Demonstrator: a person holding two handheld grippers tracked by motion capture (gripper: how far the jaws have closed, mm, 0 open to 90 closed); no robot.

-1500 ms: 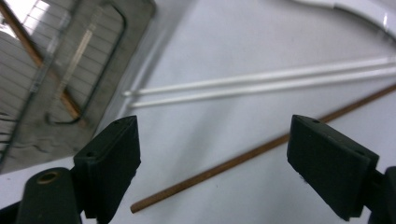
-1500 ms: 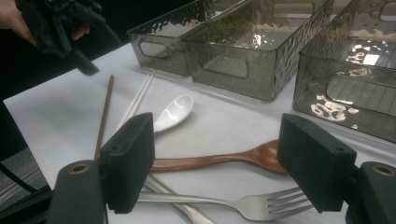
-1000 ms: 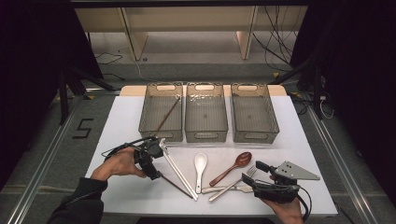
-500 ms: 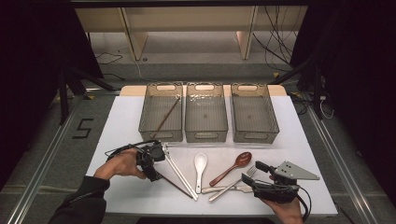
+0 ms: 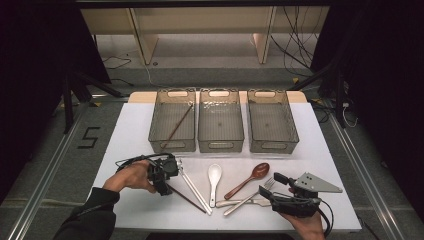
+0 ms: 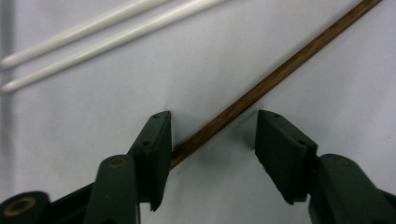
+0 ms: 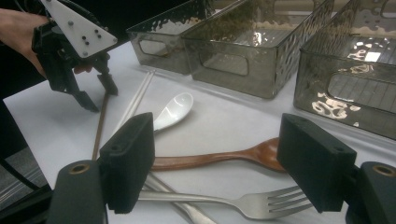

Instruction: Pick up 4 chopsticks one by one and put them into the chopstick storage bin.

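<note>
The left gripper (image 5: 167, 181) stands over the brown chopstick (image 6: 261, 86), which lies flat on the white table (image 5: 330, 165). Its long axis runs diagonally between the fingers (image 6: 154, 149), which have just been closing but do not clamp it yet; one touches its side. Rightward lie the white chopsticks (image 5: 192, 186). The right gripper (image 5: 267, 192) waits apart, fingers wide, over the fork (image 7: 243, 200). Dark floor surrounds.

High view: fixed overhead, facing forward and down over whole table (image 5: 135, 130). Left gripper view: very close, straight down on brown chopstick (image 6: 275, 79). Right gripper view: low, near, facing bins (image 7: 243, 51). Chopstick shared by all three.
</note>
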